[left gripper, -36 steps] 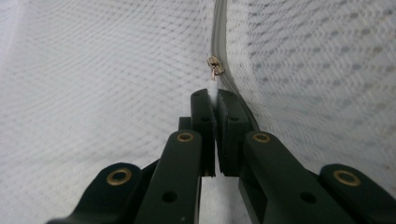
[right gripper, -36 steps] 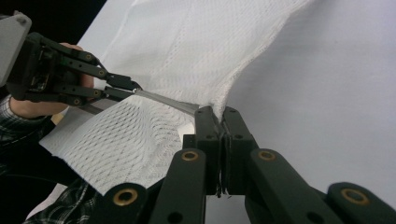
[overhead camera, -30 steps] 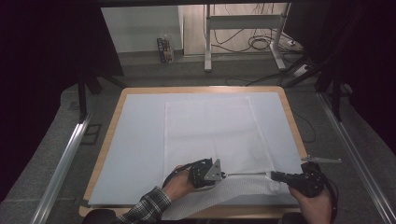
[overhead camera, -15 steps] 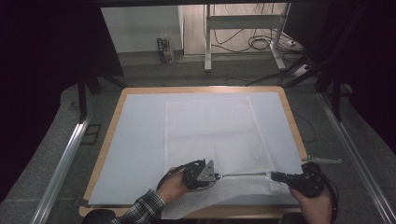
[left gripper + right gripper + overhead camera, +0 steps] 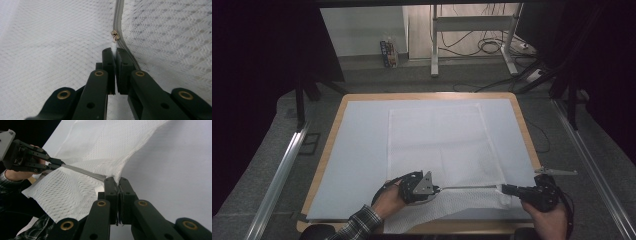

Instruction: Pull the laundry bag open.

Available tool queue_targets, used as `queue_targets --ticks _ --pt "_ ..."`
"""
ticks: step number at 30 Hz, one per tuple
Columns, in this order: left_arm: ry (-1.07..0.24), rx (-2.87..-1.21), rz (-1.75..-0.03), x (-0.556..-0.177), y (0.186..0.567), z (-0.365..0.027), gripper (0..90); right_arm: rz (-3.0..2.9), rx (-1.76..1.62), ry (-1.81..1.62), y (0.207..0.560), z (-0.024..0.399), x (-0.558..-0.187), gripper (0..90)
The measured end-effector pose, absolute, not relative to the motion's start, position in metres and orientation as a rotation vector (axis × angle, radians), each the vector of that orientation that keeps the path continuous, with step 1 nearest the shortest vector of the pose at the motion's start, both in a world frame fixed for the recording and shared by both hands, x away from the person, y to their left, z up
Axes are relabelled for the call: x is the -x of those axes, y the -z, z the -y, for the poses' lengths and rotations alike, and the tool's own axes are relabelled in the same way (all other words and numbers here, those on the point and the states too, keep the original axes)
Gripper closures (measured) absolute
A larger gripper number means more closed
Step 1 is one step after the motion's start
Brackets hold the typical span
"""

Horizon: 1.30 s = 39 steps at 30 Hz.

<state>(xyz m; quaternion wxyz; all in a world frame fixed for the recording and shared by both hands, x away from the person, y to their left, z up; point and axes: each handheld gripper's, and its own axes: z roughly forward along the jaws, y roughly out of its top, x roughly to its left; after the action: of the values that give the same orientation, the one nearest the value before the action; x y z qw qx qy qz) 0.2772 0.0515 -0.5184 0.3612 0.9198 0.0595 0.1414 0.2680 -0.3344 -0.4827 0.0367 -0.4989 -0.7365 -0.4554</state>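
High view: left gripper (image 5: 438, 189) pinches the zipper pull tab (image 5: 114, 46) of a white mesh laundry bag (image 5: 437, 145) at the table's (image 5: 337, 115) near edge; right gripper (image 5: 506, 189) is clamped on the bag's corner. Best to pull the slider (image 5: 115, 34) straight along the grey zipper (image 5: 118, 15), keeping it taut. Bag lies flat, near part lifted, wrinkled.

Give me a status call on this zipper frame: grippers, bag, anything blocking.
Left gripper shut on the zipper pull. Right gripper shut on the mesh bag at the zipper's end, zipper taut between them. Nothing in the way on the table.
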Motion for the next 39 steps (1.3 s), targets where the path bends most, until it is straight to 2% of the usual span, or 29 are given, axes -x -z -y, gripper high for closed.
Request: queue_targets --ticks 19,25,31,39 --pt "-0.352 -2.376 -0.171 -0.269 0.518 -0.083 87.6 2.264 1.446 1.367 0.485 0.313 -0.263 86.3" --pt "-0.368 -2.403 -0.143 -0.264 0.523 -0.077 87.7 2.278 1.490 1.390 0.480 0.320 -0.260 86.4" --pt "-0.352 -2.407 -0.189 -0.265 0.524 -0.087 87.6 2.234 1.560 1.412 0.483 0.340 -0.260 86.4" --pt "-0.391 -2.420 -0.211 -0.261 0.520 -0.103 87.6 2.261 1.529 1.371 0.485 0.332 -0.260 86.4"
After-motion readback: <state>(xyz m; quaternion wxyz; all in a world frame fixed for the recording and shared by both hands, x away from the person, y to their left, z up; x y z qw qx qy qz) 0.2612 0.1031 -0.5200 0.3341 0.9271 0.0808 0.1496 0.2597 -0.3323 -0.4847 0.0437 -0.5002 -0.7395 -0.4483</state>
